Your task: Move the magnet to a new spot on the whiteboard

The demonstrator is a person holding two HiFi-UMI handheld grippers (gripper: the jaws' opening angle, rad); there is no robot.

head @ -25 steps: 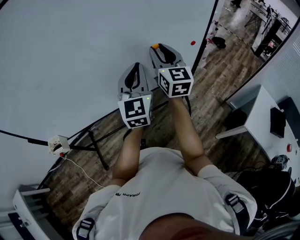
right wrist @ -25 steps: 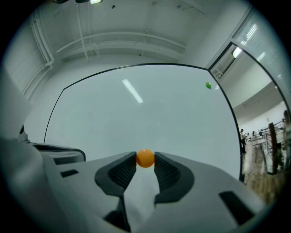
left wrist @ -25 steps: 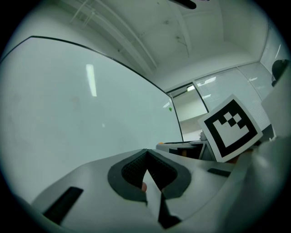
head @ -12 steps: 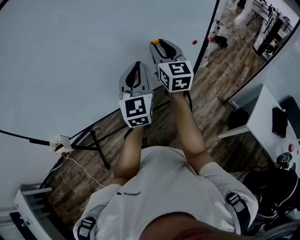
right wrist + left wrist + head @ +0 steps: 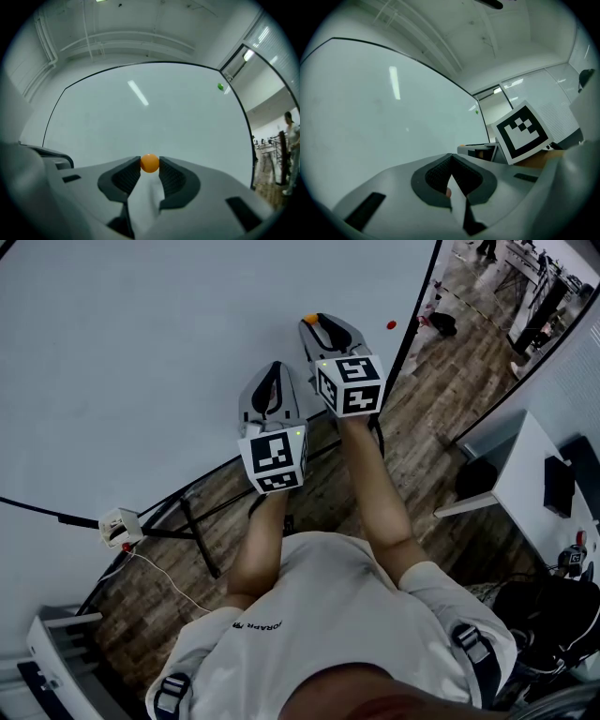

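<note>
The right gripper's (image 5: 317,326) fingers pinch the orange magnet (image 5: 150,163) before open whiteboard (image 5: 141,352), its black frame edge (image 5: 413,322) near on the right. The left gripper's (image 5: 449,157) fingers are pressed together.

Small round orange magnet (image 5: 149,163) pinched between the right gripper's (image 5: 150,167) jaws; white whiteboard (image 5: 140,108) upright behind it.

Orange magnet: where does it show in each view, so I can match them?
Head view: orange magnet at the right gripper's tip, against the whiteboard.
Right gripper view: it sits low centre, pinched between the jaws.
Left gripper view: cannot make it out.
Shared landmark: the whiteboard, in all three.
</note>
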